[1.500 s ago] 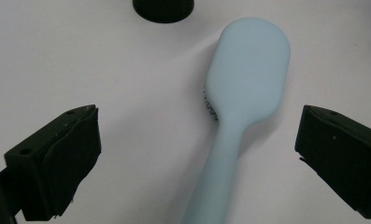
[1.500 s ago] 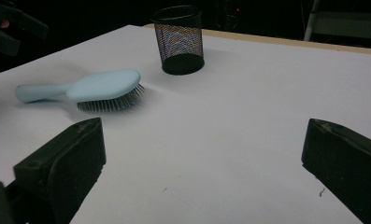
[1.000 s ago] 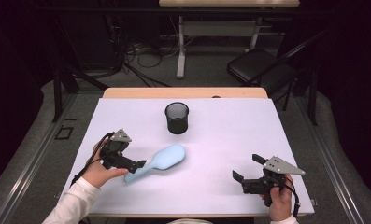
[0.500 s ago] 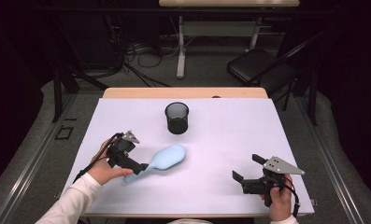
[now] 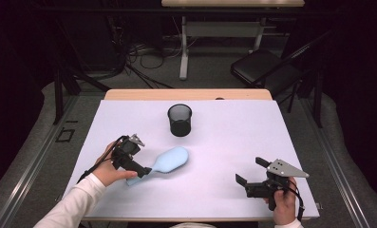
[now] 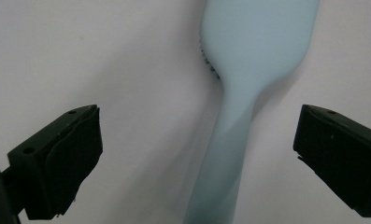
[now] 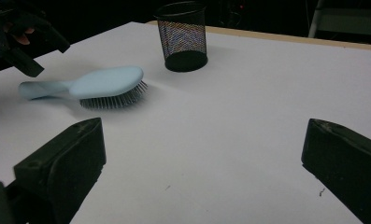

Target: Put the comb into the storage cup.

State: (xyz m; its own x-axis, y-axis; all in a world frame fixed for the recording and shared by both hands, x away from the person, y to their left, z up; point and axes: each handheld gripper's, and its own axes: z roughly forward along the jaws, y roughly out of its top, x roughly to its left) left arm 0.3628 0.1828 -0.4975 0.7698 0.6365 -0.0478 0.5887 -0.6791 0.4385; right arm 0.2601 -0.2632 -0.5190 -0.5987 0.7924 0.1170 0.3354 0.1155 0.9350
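A pale blue hairbrush (image 5: 169,160) lies bristles-down on the white bench (image 5: 233,137), toward its near left, with the handle pointing to the near-left corner and the head angled toward the middle. Lying flat like this, the slim handle is the easiest part to pinch from above, and that is where the left hand-held gripper (image 5: 139,169) is placed. In the left gripper view its two black jaws stand wide apart on either side of the handle, neither touching it, so the gripper is open and lined up to close across the narrow stem just below the head.

A black mesh cup (image 5: 180,119) stands upright near the middle of the bench, farther back and well apart from the brush. It looks a likely place for the brush to go, handle first, which would explain taking it by the handle end.

The right hand-held gripper (image 5: 248,172) rests at the near right of the bench, well away from both things, jaws spread and empty. It faces the brush and cup, seemingly kept clear so the left hand has room.
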